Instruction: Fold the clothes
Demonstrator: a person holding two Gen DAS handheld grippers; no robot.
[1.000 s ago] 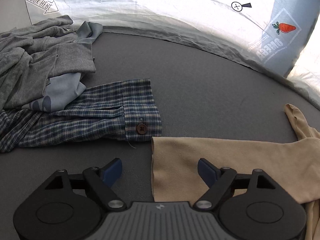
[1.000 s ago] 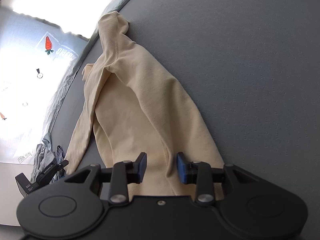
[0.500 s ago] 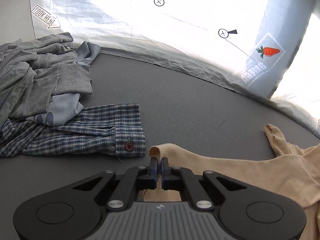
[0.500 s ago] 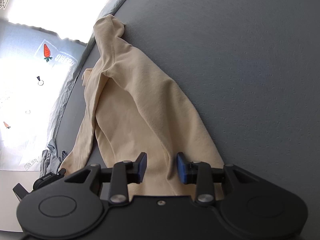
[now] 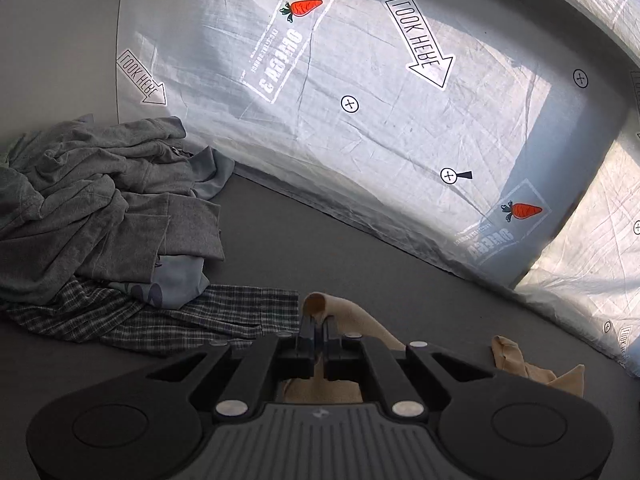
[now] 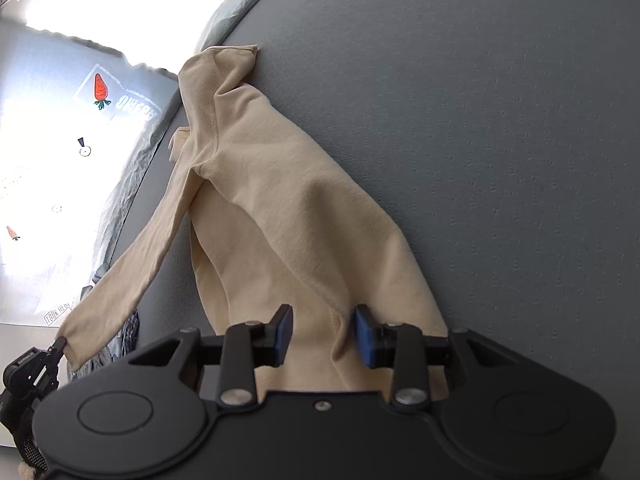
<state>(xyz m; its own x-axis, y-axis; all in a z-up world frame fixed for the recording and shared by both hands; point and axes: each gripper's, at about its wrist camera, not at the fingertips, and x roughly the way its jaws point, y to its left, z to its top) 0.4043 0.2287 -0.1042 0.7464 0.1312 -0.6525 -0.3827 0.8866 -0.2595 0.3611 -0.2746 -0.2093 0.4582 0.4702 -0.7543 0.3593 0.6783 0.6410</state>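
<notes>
left gripper (image 5: 318,330) has its jaws clamped on the cuff of the beige top (image 6: 288,216), and that sleeve (image 6: 132,256) hangs lifted off the grey tabletop (image 6: 500,140). right gripper (image 6: 323,334) hovers over the top's body, jaws partly apart, a ridge of cloth between them, pads not pressing. the rest of the top lies spread on the tabletop. to the left sits a heap: grey hoodie (image 5: 100,208), plaid shirt (image 5: 192,316).

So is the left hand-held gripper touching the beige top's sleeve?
Touching: the left wrist view shows the left hand-held gripper shut on the sleeve.
</notes>
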